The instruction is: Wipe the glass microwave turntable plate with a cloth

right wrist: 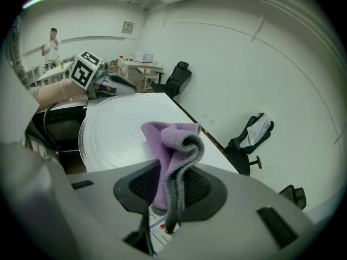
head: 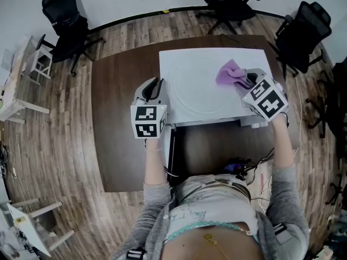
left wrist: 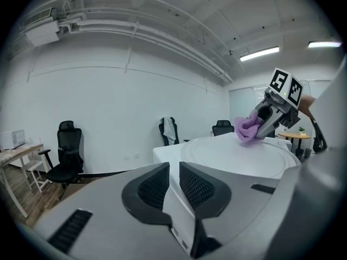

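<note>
The round glass turntable plate [head: 198, 91] lies flat on a white platform [head: 179, 58] on the dark table. My right gripper [head: 245, 80] is shut on a bunched purple cloth [head: 230, 73] and presses it on the plate's far right part. In the right gripper view the cloth [right wrist: 173, 140] stands up between the jaws [right wrist: 171, 194], with the plate [right wrist: 116, 131] beyond. My left gripper [head: 157, 89] sits at the platform's left edge. Its jaws [left wrist: 174, 186] are closed on a thin white edge there, just left of the plate [left wrist: 227, 153]. From that side the cloth [left wrist: 246, 130] and right gripper [left wrist: 261, 124] show.
The brown table [head: 124, 118] carries the platform. Black office chairs [head: 65, 20] [head: 303, 34] stand around it, and light side tables [head: 21, 80] are at the left. Cables [head: 255, 164] hang at the near table edge. A person [right wrist: 51, 45] stands far off.
</note>
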Tool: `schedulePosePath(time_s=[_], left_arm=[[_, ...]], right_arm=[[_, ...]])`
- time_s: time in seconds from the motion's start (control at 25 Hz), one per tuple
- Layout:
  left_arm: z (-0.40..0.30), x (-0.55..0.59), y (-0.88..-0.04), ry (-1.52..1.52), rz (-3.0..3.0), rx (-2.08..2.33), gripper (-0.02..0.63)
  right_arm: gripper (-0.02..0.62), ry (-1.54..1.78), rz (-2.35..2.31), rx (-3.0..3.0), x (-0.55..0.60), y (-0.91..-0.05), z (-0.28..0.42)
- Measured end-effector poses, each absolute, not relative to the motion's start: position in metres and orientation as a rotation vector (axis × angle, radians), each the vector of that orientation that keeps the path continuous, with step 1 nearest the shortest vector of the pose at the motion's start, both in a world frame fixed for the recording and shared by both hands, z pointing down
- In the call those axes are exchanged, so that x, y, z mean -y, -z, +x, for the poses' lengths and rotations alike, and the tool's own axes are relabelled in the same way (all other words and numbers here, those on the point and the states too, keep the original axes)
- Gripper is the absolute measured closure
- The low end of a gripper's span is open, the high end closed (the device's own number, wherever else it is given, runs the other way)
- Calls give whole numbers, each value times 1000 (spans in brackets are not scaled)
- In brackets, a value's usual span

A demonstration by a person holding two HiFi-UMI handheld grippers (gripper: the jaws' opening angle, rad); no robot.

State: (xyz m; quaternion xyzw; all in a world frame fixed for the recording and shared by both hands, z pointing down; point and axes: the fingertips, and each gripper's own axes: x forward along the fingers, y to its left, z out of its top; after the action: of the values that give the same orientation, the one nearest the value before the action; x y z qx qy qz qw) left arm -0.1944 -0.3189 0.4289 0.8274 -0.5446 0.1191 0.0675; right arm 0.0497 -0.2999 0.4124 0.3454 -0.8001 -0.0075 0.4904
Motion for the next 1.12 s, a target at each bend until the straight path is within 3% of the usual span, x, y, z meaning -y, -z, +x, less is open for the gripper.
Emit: schedulePosePath(time_s=[1.12], left_arm=[[-197, 320, -427, -348, 2488, 1626, 546]], right_arm=[[497, 75, 788, 1935, 224, -415, 13]])
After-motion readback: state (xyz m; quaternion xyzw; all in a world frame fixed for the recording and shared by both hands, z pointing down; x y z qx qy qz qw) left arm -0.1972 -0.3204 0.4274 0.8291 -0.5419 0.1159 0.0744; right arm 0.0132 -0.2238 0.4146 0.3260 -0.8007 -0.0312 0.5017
